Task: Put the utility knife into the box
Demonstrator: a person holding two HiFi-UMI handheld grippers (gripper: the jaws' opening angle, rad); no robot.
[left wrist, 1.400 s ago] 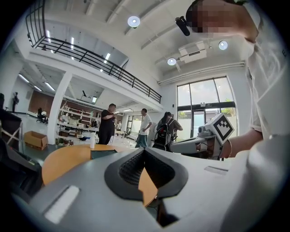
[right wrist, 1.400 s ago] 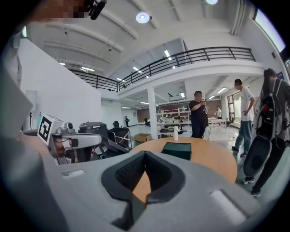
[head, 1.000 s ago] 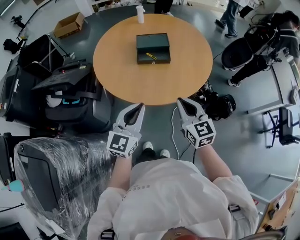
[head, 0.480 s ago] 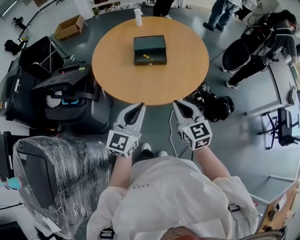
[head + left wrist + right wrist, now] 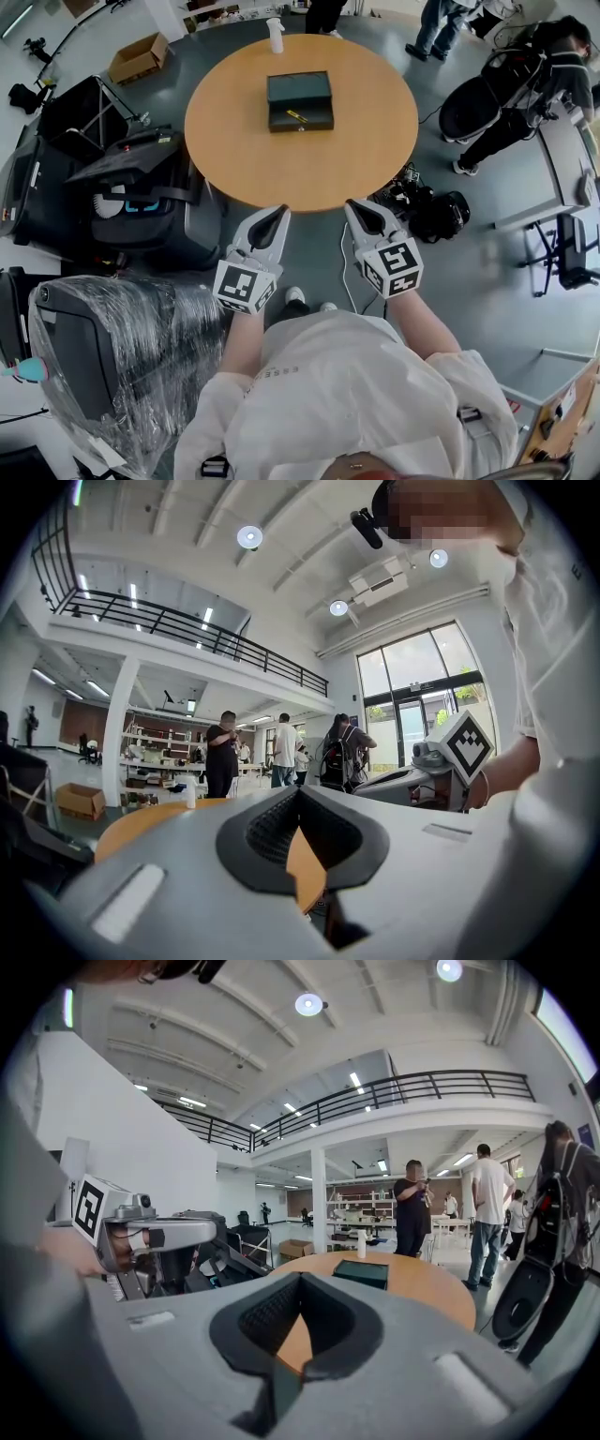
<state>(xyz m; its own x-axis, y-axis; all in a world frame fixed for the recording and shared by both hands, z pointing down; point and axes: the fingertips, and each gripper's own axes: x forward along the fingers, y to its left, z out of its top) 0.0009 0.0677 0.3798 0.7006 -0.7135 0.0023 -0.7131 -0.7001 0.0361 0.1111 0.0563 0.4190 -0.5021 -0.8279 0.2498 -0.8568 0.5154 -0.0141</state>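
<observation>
A dark green box lies open on the far half of the round wooden table. Inside it rests a yellow utility knife. My left gripper and right gripper hang side by side just short of the table's near edge, over the floor. Both are shut with nothing between the jaws. The right gripper view shows the box on the table beyond the closed tips. In the left gripper view only the table's edge shows past the tips.
A white bottle stands at the table's far rim. Black cases and a trolley crowd the left, with plastic-wrapped gear nearer. Bags and a cable lie on the floor at right. People stand beyond the table.
The right gripper has drifted slightly left and forward. The table sits a touch higher in the head view. Both grippers stay shut and empty.
</observation>
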